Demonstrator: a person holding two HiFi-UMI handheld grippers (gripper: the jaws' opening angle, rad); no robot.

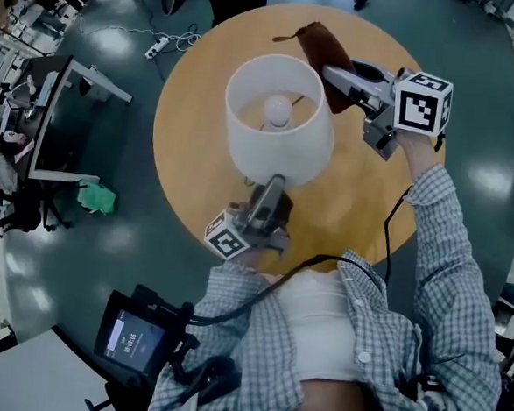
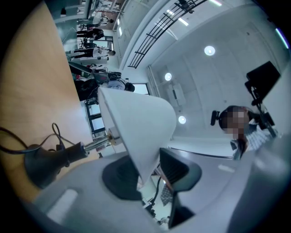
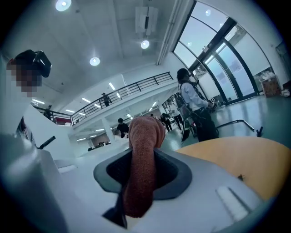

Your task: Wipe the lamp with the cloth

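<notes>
Lamp [image 1: 278,123] stands centred on table [image 1: 362,208]. Left gripper [image 1: 274,184] is clamped on the shade rim at 6 o'clock. Right gripper [image 1: 335,74] is closed on cloth [image 1: 325,49], just beside the shade at 2 o'clock. Shade looks thin, light, easily dented, so brace at rim and wipe gently. Cloth is soft and limp.

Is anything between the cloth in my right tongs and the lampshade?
Nothing visible does. The cloth, gripped in the right tongs, is close beside the far right rim of the lampshade. The left tongs clamp its near rim, clear of that side.
</notes>
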